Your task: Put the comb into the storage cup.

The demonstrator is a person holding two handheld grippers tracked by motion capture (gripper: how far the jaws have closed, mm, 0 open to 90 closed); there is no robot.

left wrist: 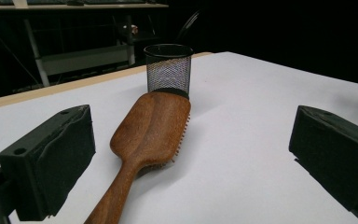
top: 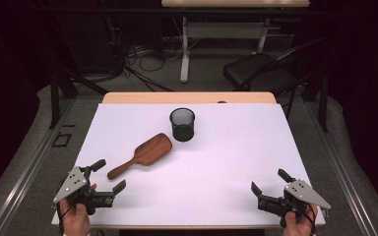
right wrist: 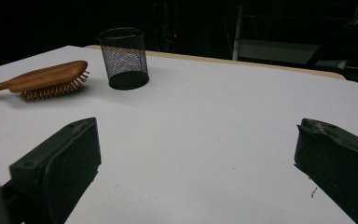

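I see a reddish-brown wooden brush (top: 145, 154) on my white table (top: 236, 162). The cup (top: 182, 124) is black mesh.

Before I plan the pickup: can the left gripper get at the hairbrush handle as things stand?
Probably yes. The left gripper has its jaws wide open just short of the wooden hairbrush, whose handle points toward it. Nothing lies between them on the white table; the mesh cup stands beyond the brush head.

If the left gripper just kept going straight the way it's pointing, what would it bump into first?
Most likely the hairbrush: its handle lies between the open jaws of the left gripper, pointing back at it. The mesh cup stands just behind the brush head. How near the handle is, I can't tell exactly.
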